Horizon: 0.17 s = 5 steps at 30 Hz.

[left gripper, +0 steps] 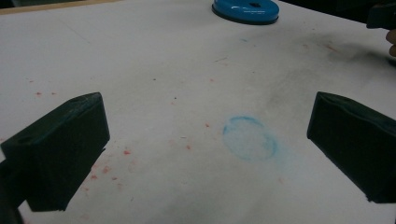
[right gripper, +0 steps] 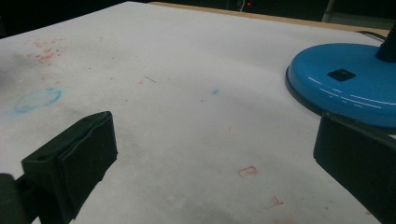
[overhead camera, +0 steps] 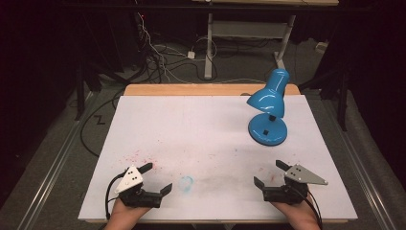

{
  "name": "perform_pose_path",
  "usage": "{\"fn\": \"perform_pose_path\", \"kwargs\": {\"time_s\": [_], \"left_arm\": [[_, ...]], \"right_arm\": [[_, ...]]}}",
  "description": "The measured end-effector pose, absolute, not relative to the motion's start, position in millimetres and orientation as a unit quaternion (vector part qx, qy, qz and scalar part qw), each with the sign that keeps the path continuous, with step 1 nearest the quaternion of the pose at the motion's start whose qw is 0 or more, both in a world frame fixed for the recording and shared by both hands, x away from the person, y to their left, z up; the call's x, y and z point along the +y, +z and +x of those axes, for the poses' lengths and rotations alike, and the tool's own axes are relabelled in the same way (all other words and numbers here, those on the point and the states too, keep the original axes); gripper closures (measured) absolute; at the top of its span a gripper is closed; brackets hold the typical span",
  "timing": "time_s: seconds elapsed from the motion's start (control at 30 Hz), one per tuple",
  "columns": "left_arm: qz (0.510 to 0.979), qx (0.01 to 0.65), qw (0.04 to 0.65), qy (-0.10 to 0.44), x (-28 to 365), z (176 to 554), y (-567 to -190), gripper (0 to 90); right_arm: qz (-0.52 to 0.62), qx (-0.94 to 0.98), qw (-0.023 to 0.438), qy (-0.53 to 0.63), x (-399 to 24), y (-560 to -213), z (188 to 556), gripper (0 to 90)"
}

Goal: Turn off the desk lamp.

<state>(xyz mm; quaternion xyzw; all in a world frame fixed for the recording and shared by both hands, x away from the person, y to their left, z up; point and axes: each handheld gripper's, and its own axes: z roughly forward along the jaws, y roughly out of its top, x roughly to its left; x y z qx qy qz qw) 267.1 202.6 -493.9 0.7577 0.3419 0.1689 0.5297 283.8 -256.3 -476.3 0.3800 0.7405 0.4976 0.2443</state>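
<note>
Right gripper [overhead camera: 271, 173] sits at the near right edge of the table [overhead camera: 201, 124], jaws wide apart, nothing between them. Left gripper [overhead camera: 157, 178] mirrors it at the near left, jaws also spread and empty. Both rest low near the person's side, looks like a ready pose with neither one committed to a reach. Blue desk lamp [overhead camera: 268, 108] stands upright on the far right part of the white sheet, nearer the right gripper, so that's probably the hand that goes for it. Shade tilts down and left over the round base [overhead camera: 267, 130]. The high view gives the whole lamp, neck and shade. The right gripper view gets the base [right gripper: 345, 84] close up with its small black switch [right gripper: 341, 73], just past the right-hand jaw. The left gripper view catches the base [left gripper: 246, 10] far off at the top edge, plus a faint blue ring stain [left gripper: 250, 138] between its jaws and red specks on the sheet.
</note>
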Motion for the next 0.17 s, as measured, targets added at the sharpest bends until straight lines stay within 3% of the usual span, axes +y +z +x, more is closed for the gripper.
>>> {"fn": "perform_pose_path", "kwargs": {"time_s": [0.17], "left_arm": [[0.759, 0.344, 0.525, 0.171, 202.6, 266.6, -494.0, 0.0]], "right_arm": [[0.383, 0.737, 0.247, 0.500, -257.5, -476.6, 283.3, 0.5]]}}
